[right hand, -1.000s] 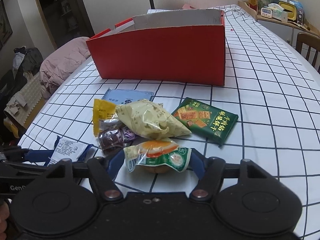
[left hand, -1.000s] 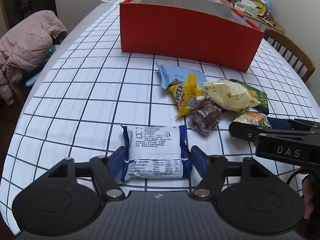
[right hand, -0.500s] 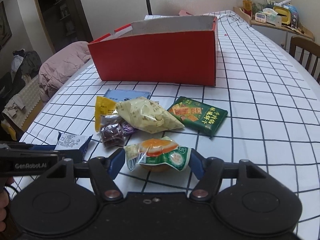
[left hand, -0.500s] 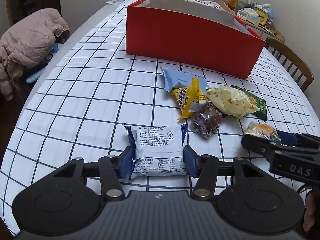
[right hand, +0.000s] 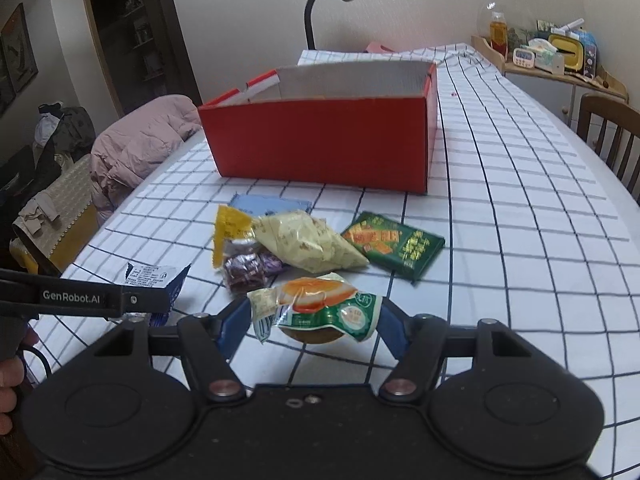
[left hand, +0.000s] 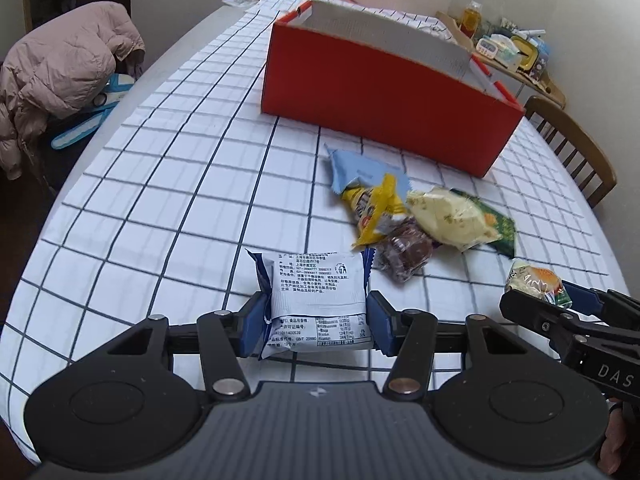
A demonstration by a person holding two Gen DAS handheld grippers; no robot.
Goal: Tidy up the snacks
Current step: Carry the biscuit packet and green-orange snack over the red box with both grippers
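The left tool (left hand: 316, 322) is clamping a blue-and-white packet (left hand: 318, 300) by its side edges, its pads pressing both sides. The right tool (right hand: 314, 320) is gripping a green-and-orange snack pouch (right hand: 320, 306) crosswise. Beyond them, other snacks are lying clustered on the checked surface (left hand: 160, 184), and farther off an open red box (right hand: 320, 140) is standing.

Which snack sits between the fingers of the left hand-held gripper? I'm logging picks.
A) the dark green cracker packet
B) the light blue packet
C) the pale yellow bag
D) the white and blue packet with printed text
D: the left hand-held gripper has its blue pads against both sides of the white and blue packet.
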